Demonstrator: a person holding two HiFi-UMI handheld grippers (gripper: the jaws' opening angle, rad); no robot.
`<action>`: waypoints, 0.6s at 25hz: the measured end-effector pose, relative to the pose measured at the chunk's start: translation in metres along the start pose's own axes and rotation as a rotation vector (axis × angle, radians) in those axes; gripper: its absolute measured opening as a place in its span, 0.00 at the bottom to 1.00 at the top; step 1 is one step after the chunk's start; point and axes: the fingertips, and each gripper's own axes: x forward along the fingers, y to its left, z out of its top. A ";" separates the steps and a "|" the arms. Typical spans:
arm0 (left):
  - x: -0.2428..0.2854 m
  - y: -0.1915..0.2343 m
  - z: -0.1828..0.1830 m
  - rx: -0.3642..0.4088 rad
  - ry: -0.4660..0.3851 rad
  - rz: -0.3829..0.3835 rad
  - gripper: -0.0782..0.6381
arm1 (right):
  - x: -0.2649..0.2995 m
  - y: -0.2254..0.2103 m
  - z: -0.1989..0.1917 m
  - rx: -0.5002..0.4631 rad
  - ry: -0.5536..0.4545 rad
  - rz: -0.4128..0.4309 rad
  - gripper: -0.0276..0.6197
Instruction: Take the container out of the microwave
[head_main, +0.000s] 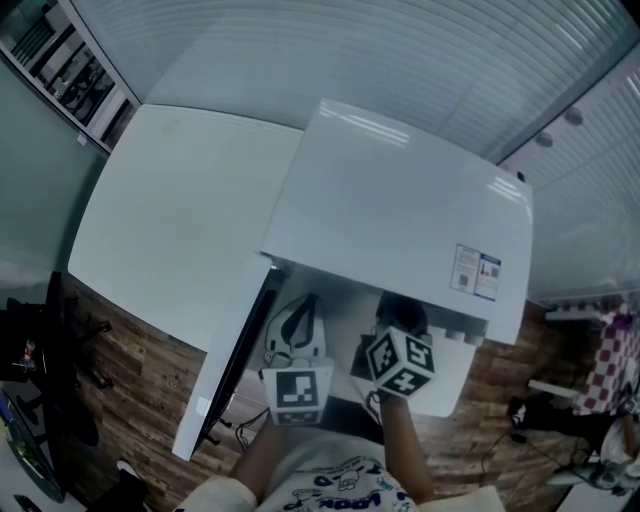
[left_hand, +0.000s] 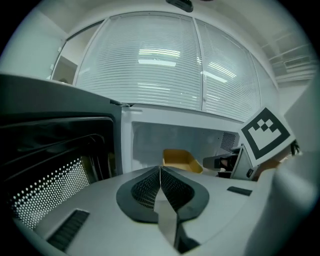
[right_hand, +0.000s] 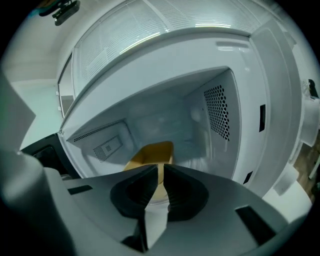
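Observation:
A yellow container (right_hand: 155, 152) sits on the floor of the open white microwave (head_main: 400, 210), toward the back of the cavity; it also shows in the left gripper view (left_hand: 179, 159). My right gripper (right_hand: 161, 167) points into the cavity just in front of the container, its jaws apart by a narrow slit with nothing between them. My left gripper (left_hand: 160, 169) hangs before the opening to the left, pads pressed together and empty. In the head view both grippers (head_main: 300, 318) (head_main: 398, 318) are under the microwave's front edge, which hides the container.
The microwave door (head_main: 235, 360) stands swung out to the left, close beside my left gripper; its perforated inner face (left_hand: 50, 185) fills that view's left. The microwave rests on a white table (head_main: 170, 220). Wooden floor (head_main: 130, 350) lies below. Slatted blinds run behind.

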 end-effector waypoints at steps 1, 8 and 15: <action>0.000 0.001 0.000 0.002 0.000 0.000 0.17 | 0.001 -0.001 0.000 0.001 0.001 -0.004 0.09; 0.004 0.002 0.002 0.008 -0.005 -0.003 0.17 | 0.007 -0.004 -0.002 0.010 0.010 -0.025 0.09; 0.004 0.001 0.003 0.011 -0.008 -0.008 0.17 | 0.011 -0.003 -0.003 0.031 0.020 -0.014 0.16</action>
